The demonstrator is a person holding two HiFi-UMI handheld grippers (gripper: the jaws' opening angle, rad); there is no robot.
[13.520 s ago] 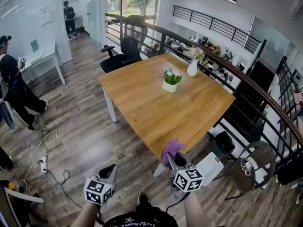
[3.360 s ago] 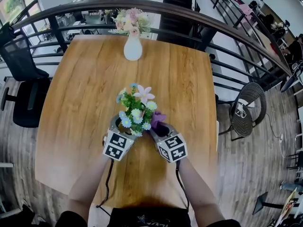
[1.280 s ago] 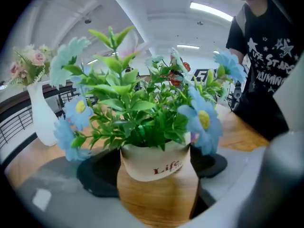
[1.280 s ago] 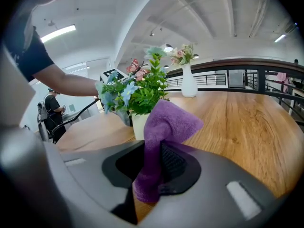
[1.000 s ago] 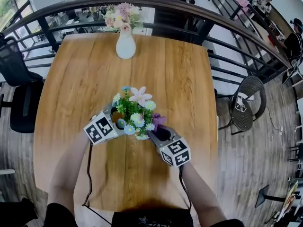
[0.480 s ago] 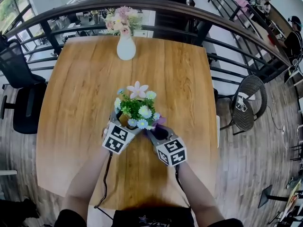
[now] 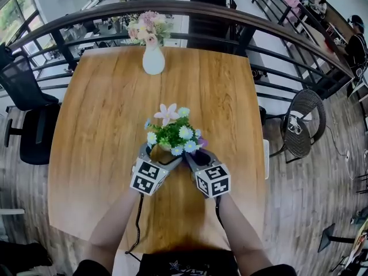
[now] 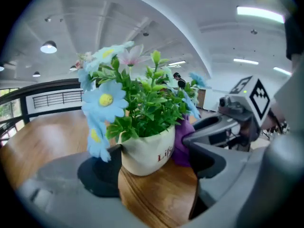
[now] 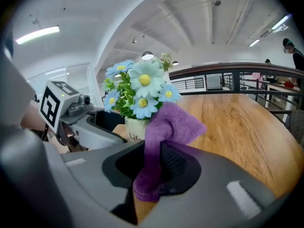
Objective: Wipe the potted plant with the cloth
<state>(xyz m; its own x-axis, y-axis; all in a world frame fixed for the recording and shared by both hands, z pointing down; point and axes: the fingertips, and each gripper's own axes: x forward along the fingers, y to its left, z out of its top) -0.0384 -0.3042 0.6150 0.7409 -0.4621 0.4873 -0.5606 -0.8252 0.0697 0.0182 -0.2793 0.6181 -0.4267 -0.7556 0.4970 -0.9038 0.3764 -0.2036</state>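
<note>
One potted plant (image 7: 171,135) sits between left gripper (image 8: 152,163) jaws; right gripper (image 9: 159,167) clamps cloth (image 9: 173,120).

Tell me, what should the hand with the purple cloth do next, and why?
Probably nudge the right gripper forward so the purple cloth rubs along the white pot. The cloth is pinched in its fingers and sits right beside the pot. The left gripper has its open fingers on both sides of the pot, which could steady it.
</note>
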